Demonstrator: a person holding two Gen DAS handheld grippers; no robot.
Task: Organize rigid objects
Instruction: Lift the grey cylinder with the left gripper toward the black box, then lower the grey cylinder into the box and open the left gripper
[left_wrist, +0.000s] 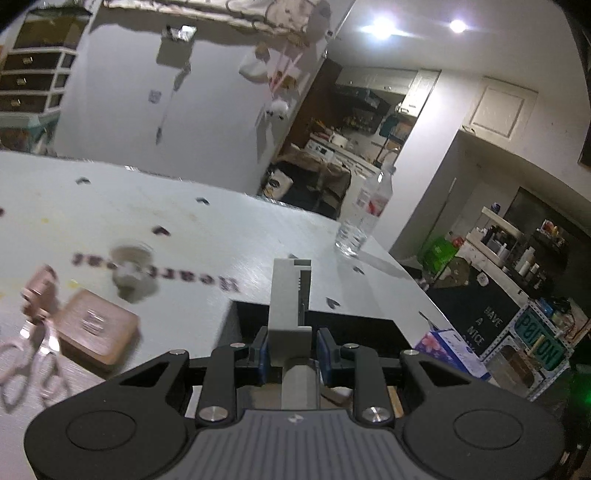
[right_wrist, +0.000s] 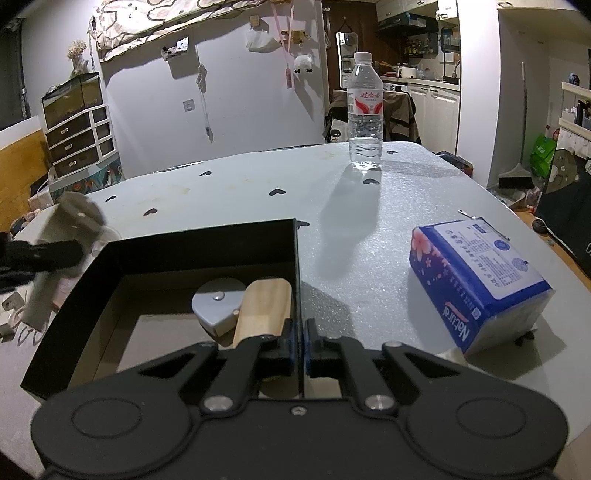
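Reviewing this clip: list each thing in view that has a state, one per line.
left tool: shut on the grey block
grey block: held above the box's edge
right tool: shut on the black box wall
black box: open, cutter inside
water bottle: upright, capped
tissue pack: lying flat, sealed
scissors: blurred, on table

Your left wrist view is pretty smeared: the scissors and pink case on the tabletop are streaky with motion blur. Two ceiling lights flare hard at the top. Your right wrist view is way sharper. There the water bottle throws a long soft shadow toward you, and the tissue pack shades its right side. Both views bend and go dark at the corners.
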